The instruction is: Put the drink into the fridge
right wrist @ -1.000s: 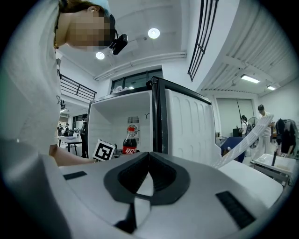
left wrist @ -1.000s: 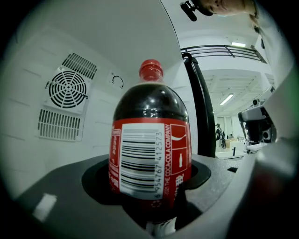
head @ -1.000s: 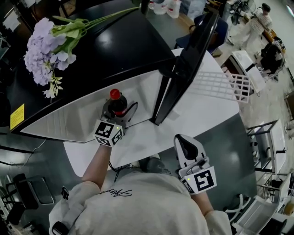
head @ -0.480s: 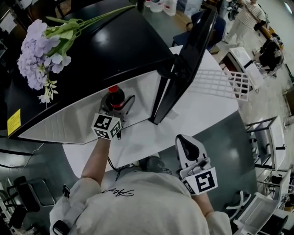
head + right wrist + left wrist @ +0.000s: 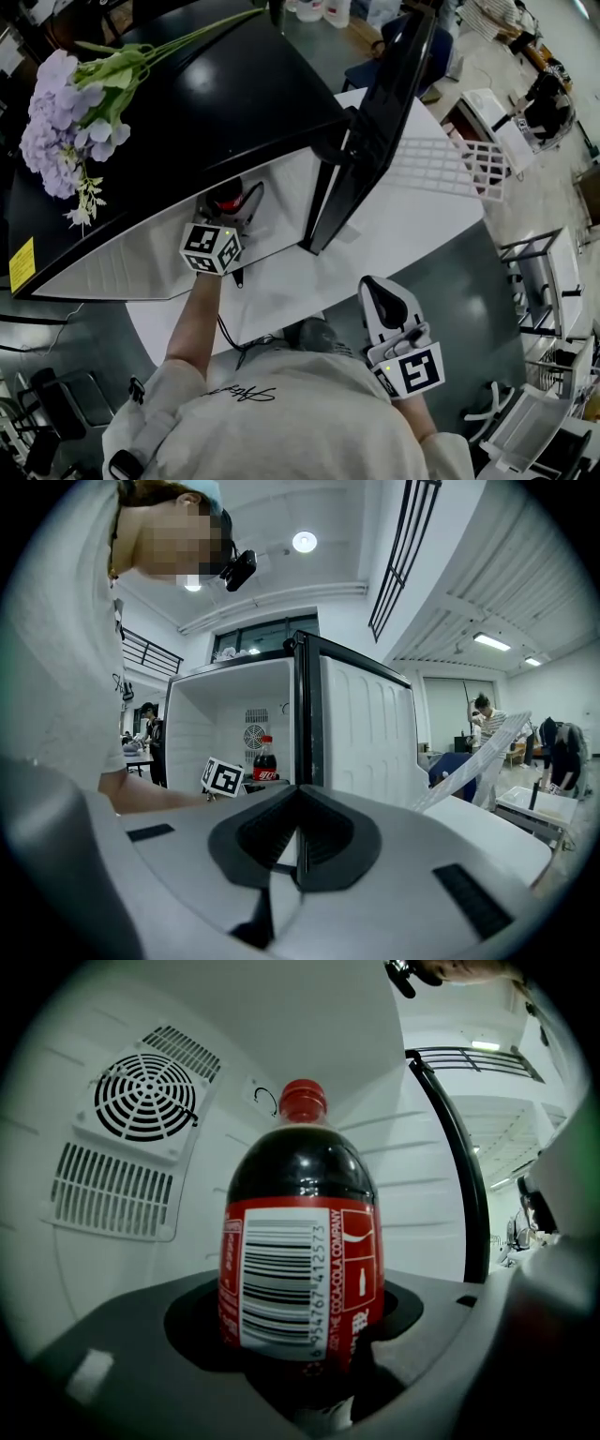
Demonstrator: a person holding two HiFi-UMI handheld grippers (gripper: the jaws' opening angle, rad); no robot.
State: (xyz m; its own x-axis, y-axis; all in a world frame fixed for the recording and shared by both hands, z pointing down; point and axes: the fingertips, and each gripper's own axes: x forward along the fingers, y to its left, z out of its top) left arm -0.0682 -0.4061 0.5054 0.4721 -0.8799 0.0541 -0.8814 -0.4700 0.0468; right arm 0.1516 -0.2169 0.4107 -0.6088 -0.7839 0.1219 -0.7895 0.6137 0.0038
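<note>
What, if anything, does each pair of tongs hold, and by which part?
Left tongs grip the cola bottle by its lower body. Right tongs are shut, holding nothing.

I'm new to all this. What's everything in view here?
cola bottle: one, dark with red label, inside the fridge
fridge: one, black top, white inside, on the table
fridge door: one, black, open
flowers: one bunch, purple, on the fridge top
wire rack: one, white, on the table right of the door
table: one, white, under the fridge
left tool: one, grey, closed on the cola bottle
right tool: one, white and black, jaws together, empty, by the person's body
</note>
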